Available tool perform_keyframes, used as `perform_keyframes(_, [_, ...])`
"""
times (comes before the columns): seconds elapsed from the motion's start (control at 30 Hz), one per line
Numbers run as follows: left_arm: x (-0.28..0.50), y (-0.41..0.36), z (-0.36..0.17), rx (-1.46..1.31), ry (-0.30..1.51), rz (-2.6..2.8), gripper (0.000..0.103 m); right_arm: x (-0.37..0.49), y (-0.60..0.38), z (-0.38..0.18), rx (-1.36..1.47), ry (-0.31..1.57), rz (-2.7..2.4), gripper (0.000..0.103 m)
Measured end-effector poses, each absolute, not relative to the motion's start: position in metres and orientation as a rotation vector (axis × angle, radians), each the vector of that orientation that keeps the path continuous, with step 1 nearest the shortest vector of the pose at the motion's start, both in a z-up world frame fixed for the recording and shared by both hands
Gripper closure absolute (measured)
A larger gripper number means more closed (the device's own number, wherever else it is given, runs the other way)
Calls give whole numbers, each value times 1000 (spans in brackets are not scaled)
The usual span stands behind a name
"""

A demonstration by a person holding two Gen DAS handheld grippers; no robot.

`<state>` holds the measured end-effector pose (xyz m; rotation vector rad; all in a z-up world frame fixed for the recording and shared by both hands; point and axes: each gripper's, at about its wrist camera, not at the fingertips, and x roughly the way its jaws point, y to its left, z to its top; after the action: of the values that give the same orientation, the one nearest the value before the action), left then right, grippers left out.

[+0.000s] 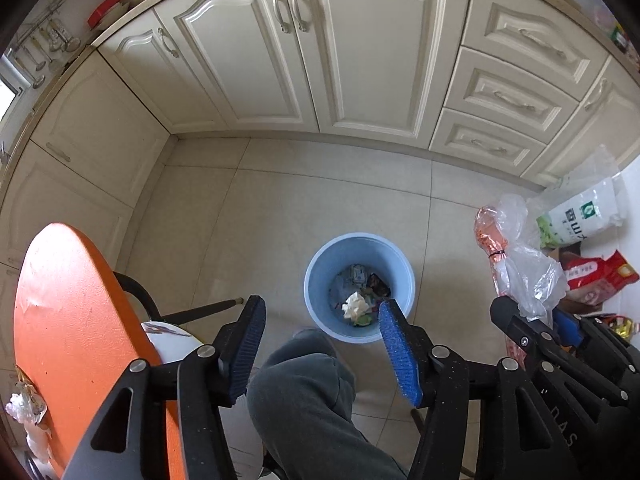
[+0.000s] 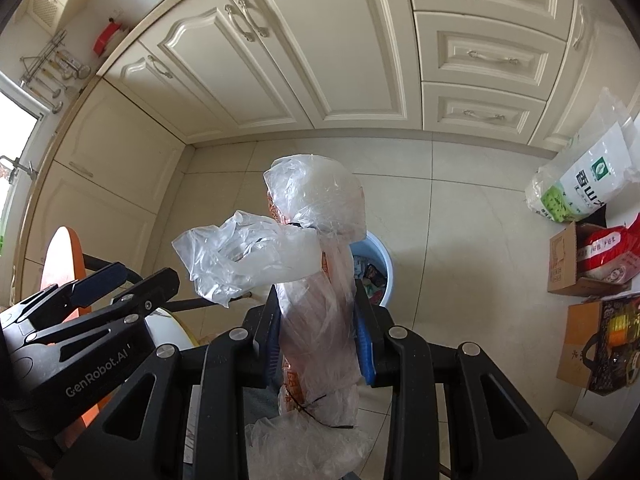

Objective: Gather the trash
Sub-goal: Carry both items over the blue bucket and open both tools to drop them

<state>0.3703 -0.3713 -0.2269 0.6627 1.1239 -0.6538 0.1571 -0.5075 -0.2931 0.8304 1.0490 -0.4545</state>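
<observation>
From the left wrist, the left gripper (image 1: 320, 344) stands with its jaws spread and nothing between the pads; only a grey trouser leg (image 1: 304, 392) of the person and the floor show in the gap. Just beyond the fingertips, on the tiled floor, stands a light blue trash bin (image 1: 320, 268), holding a crumpled white tissue (image 1: 356, 306) and some wrappers. The right blue pad overlaps the bin's near rim in this view. An orange table (image 1: 68, 320) lies to the left. At the right edge, the right gripper (image 1: 536, 320) carries a clear plastic bag with orange wrapping inside (image 1: 516, 256), beside the bin and apart from the left jaws.

From the right wrist, the right gripper (image 2: 318, 328) is clamped on that plastic bag (image 2: 316, 300), which stands upright between the blue pads, its loose clear top flaring out above the fingertips and its tied end hanging below. The blue bin (image 2: 378, 260) shows just behind the bag, mostly hidden by it. The left gripper (image 2: 120, 284) sits at lower left.
</observation>
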Motion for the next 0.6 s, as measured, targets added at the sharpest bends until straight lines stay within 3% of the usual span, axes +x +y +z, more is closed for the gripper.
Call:
perform_keyframes(0.3, [370, -368, -221, 649, 1121, -620, 47, 175, -503, -290, 791, 1050, -410, 69])
perform_keyframes(0.4, [369, -364, -219, 647, 1112, -609, 47, 178, -502, -286, 787, 1050, -407, 59])
perform_keyframes(0.53, [371, -360, -217, 631, 1118, -603, 47, 171, -506, -281, 808, 1016, -428, 32])
perform_keyframes(0.6, [370, -359, -216, 631, 1121, -610, 47, 169, -509, -280, 815, 1006, -439, 26])
